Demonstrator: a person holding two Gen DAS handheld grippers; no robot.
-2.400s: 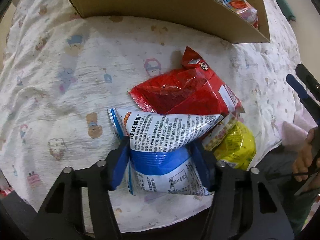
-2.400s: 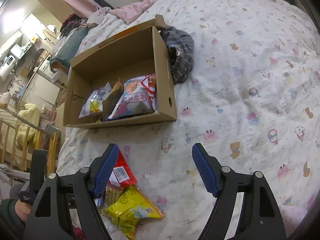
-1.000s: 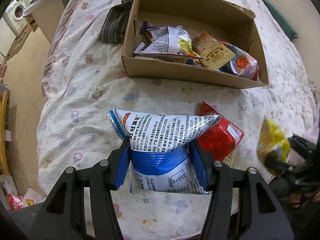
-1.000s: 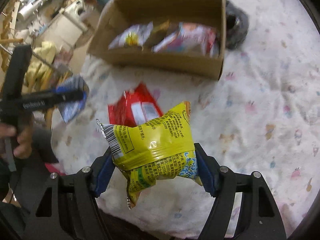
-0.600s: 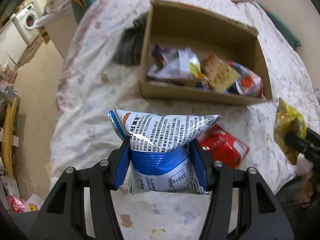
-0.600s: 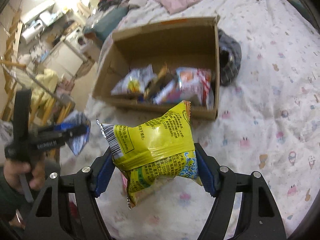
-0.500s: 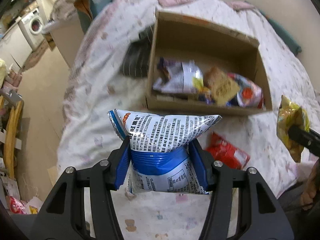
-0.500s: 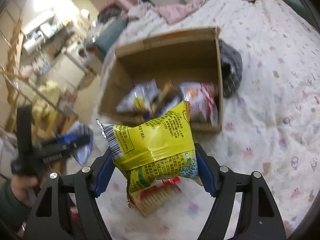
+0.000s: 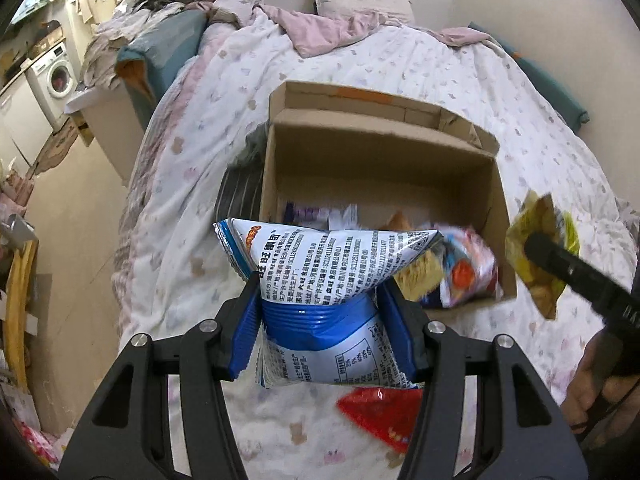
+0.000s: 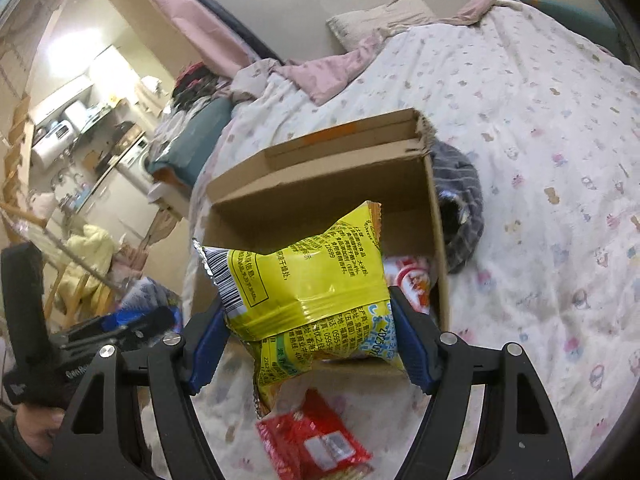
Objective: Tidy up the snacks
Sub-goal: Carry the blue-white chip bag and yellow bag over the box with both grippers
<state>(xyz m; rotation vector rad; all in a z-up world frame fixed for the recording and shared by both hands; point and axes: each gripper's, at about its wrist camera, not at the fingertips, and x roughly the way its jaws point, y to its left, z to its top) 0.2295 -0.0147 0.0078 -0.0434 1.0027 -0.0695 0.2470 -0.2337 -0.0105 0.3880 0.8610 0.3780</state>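
My left gripper (image 9: 320,328) is shut on a blue and white snack bag (image 9: 324,280) and holds it in the air in front of an open cardboard box (image 9: 380,152) on the bed. My right gripper (image 10: 308,340) is shut on a yellow snack bag (image 10: 304,288), also raised before the box (image 10: 320,168). The yellow bag also shows at the right of the left wrist view (image 9: 540,240). Several snack packets (image 9: 460,268) lie inside the box. A red snack bag (image 9: 380,416) (image 10: 316,440) lies on the bedsheet below both grippers.
A striped grey garment (image 10: 460,216) lies against the box's side (image 9: 240,192). Pink bedding and a pillow (image 9: 360,0) lie at the bed's head. The bed edge drops to the floor on the left, with a washing machine (image 9: 56,76) beyond.
Both grippers have risen and tilted up with their bags, so the box now sits lower and more of the room shows. The red bag stays on the sheet.
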